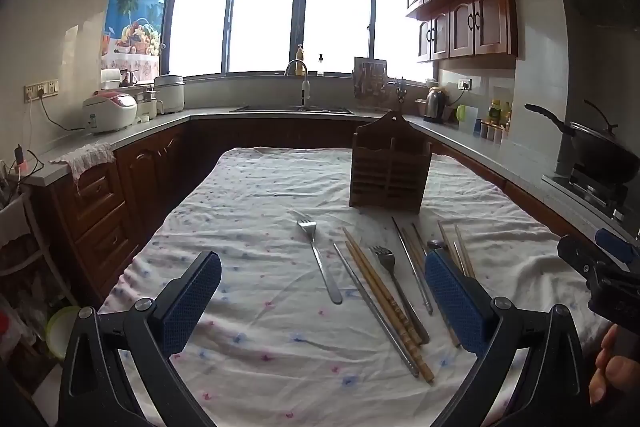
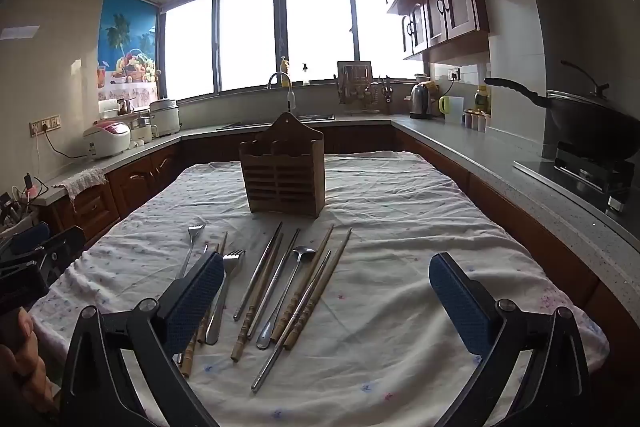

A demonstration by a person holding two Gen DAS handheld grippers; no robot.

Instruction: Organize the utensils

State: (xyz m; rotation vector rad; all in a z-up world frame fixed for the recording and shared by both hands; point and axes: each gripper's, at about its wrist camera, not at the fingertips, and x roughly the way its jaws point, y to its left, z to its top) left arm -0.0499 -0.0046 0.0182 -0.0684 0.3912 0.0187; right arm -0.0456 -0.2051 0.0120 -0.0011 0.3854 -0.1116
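Both grippers hang released and empty over the tabletop, which wears a wrinkled white cloth with tiny flowers. Ahead of the right gripper, between its blue dimpled pads, lie a steel spoon, metal and bamboo chopsticks and two steel forks. Beyond them stands one slatted wooden holder. The left gripper frames one fork.
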